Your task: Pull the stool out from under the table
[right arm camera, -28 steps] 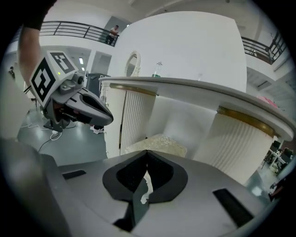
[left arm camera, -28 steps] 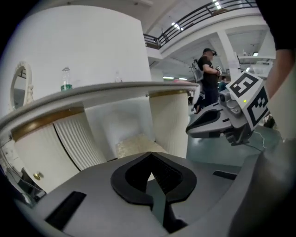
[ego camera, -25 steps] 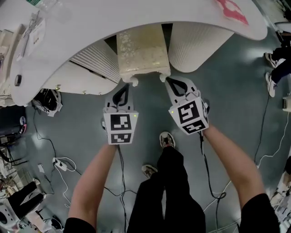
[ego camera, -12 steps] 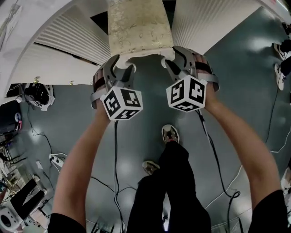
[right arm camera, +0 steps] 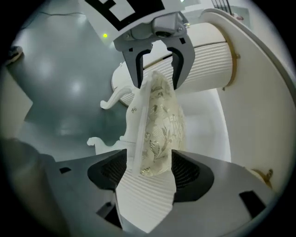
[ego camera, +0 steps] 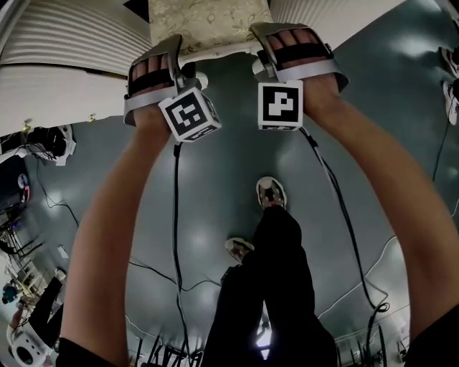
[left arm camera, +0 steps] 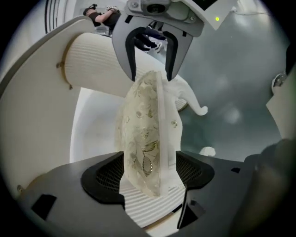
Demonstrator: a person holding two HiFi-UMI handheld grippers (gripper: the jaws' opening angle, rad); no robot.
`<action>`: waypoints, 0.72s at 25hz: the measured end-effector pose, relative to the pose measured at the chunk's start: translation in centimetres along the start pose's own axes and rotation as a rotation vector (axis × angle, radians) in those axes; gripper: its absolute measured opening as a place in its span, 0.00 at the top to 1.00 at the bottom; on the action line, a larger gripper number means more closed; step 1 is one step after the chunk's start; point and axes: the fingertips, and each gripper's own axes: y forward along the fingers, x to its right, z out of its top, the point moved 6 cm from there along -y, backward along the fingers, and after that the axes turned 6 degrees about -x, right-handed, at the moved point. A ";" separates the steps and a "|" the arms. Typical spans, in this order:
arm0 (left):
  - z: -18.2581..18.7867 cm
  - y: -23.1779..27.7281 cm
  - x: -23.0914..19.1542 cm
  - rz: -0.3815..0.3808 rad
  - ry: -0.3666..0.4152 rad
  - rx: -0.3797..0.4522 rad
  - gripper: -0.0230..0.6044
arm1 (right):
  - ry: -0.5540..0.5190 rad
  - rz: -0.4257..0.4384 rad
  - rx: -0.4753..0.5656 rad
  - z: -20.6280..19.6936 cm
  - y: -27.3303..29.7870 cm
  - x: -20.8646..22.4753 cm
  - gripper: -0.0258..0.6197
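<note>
Around stool [ego camera: 208, 21] edge, left tool [left arm camera: 149, 173], right tool [right arm camera: 149, 173] opening

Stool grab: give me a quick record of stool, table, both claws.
stool: cushioned seat, white curled legs, tucked between the ribbed supports of the table
left claw: jaws have just been opening; apart, seat's near edge between them
right claw: jaws have just been opening; apart, astride the same edge
pull: not yet done

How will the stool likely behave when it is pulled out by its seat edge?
The cushion looks padded, so it will probably give under pressure. The white frame beside it seems stiff. The curved legs have no wheels, so they may drag on the smooth floor.
</note>
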 end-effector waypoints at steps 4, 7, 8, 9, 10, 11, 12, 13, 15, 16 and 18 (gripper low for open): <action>1.1 1.0 0.0 0.013 0.037 -0.047 0.45 | -0.019 0.050 -0.086 -0.4 1.7 0.1 0.56; 1.2 1.0 0.1 0.017 0.054 -0.048 0.49 | -0.019 0.031 -0.057 -0.7 1.5 0.1 0.56; 1.0 1.0 0.2 0.024 0.060 -0.041 0.50 | -0.018 0.027 -0.045 -0.7 1.5 0.0 0.56; 0.9 1.0 0.3 0.029 0.066 -0.036 0.52 | -0.016 0.025 -0.041 -0.7 1.5 0.0 0.58; 1.0 1.0 0.3 0.031 0.070 -0.037 0.53 | -0.011 0.024 -0.044 -0.7 1.5 -0.1 0.59; 1.1 0.9 0.4 0.032 0.072 -0.043 0.53 | -0.005 0.025 -0.051 -0.8 1.4 -0.2 0.61; 1.2 0.7 0.5 0.033 0.073 -0.052 0.54 | 0.003 0.026 -0.058 -0.8 1.2 -0.3 0.62; 1.3 0.4 0.7 0.034 0.072 -0.061 0.54 | 0.009 0.026 -0.062 -0.7 0.9 -0.5 0.63; 1.0 -0.5 1.3 0.036 0.067 -0.070 0.55 | 0.018 0.024 -0.061 -0.3 0.1 -1.0 0.64; 0.9 -1.0 1.7 0.037 0.063 -0.070 0.55 | 0.019 0.023 -0.061 -0.1 -0.4 -1.4 0.65; 0.7 -2.4 2.9 0.031 0.043 -0.060 0.55 | 0.013 0.028 -0.066 0.4 -1.7 -2.4 0.65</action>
